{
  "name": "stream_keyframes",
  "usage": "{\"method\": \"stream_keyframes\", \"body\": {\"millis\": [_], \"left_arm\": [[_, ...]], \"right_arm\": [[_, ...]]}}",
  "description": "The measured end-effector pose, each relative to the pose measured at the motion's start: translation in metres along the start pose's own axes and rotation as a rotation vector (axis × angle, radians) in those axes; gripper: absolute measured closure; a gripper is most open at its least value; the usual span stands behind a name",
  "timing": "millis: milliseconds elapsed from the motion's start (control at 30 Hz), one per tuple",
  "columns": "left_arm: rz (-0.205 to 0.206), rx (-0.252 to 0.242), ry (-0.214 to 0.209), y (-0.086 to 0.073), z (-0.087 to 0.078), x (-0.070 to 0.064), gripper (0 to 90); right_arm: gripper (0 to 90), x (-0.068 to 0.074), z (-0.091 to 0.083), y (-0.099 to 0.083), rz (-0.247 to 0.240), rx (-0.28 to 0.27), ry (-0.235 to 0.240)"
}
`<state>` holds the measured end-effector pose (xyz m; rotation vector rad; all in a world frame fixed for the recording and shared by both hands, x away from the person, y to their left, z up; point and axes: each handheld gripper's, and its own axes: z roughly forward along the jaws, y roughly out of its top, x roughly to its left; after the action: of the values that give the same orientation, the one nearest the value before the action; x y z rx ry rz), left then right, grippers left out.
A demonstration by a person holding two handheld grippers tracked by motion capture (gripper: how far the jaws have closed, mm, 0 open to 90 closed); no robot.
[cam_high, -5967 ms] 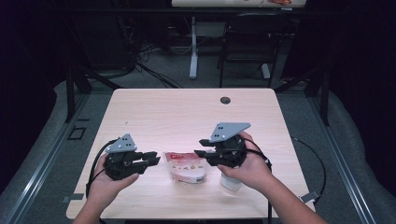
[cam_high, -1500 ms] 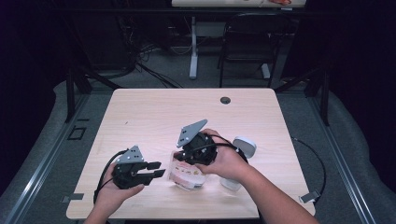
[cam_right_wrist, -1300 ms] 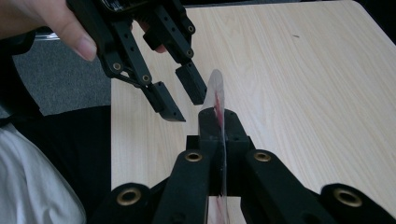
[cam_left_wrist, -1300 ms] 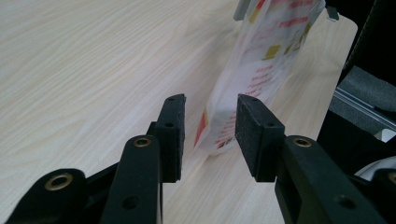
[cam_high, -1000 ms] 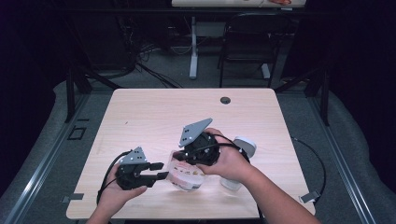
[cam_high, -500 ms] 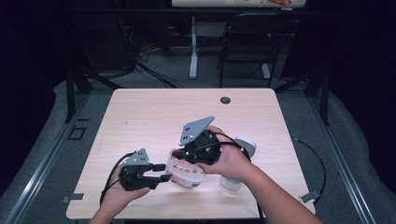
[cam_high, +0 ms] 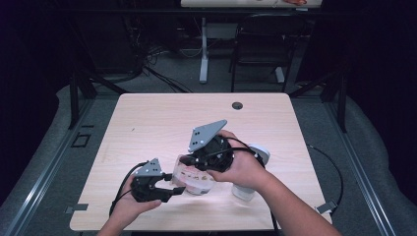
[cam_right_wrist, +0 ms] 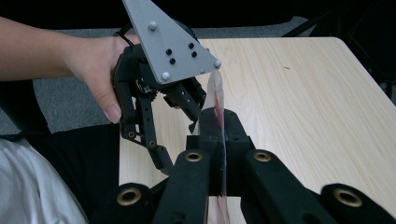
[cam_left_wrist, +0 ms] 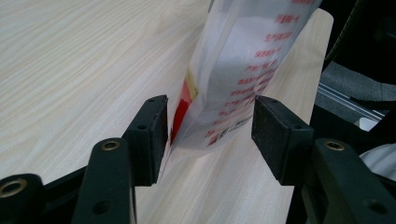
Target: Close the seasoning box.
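Note:
A clear plastic bag [cam_high: 196, 180] with red print and light contents lies near the table's front edge. My right gripper [cam_high: 185, 159] is shut on its upper edge and holds that edge up; in the right gripper view the thin bag edge [cam_right_wrist: 215, 95] rises from between the closed jaws of my right gripper [cam_right_wrist: 217, 137]. My left gripper [cam_high: 173, 183] is open at the bag's left end. In the left gripper view the bag [cam_left_wrist: 243, 60] hangs between the spread jaws of my left gripper [cam_left_wrist: 210, 121], its left side against the left pad [cam_left_wrist: 156, 126]. The right gripper view also shows the left gripper [cam_right_wrist: 180, 135], open.
A white container [cam_high: 244, 191] stands by the right forearm, with a white round object [cam_high: 259, 153] just behind the right hand. The wooden table [cam_high: 147, 123] has a dark cable hole [cam_high: 237, 105] at the back. Its front edge is close to the left hand.
The left gripper has slid right until its open jaws straddle the bag's end. The right gripper has stayed shut on the bag's raised edge and shifted slightly.

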<state>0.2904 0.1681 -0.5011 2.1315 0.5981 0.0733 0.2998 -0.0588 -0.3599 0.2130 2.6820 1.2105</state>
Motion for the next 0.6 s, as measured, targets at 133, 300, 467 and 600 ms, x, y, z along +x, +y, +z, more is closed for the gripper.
{"method": "stream_keyframes", "body": {"millis": [133,300,467,600], "left_arm": [[0.004,0.0,-0.011,-0.002,0.003,0.001,44.4],[0.002,-0.001,-0.023,-0.002,0.008,0.001,42.8],[0.006,0.01,-0.034,-0.003,0.013,0.003,41.6],[0.014,0.022,-0.038,-0.003,0.017,0.004,41.6]], "right_arm": [[89.9,0.0,-0.001,0.001,-0.002,-0.005,0.0],[89.9,0.0,-0.002,0.002,0.002,-0.013,0.002],[89.9,0.0,-0.003,0.002,0.003,-0.018,0.002],[89.9,0.0,-0.003,0.003,-0.001,-0.016,0.0]]}}
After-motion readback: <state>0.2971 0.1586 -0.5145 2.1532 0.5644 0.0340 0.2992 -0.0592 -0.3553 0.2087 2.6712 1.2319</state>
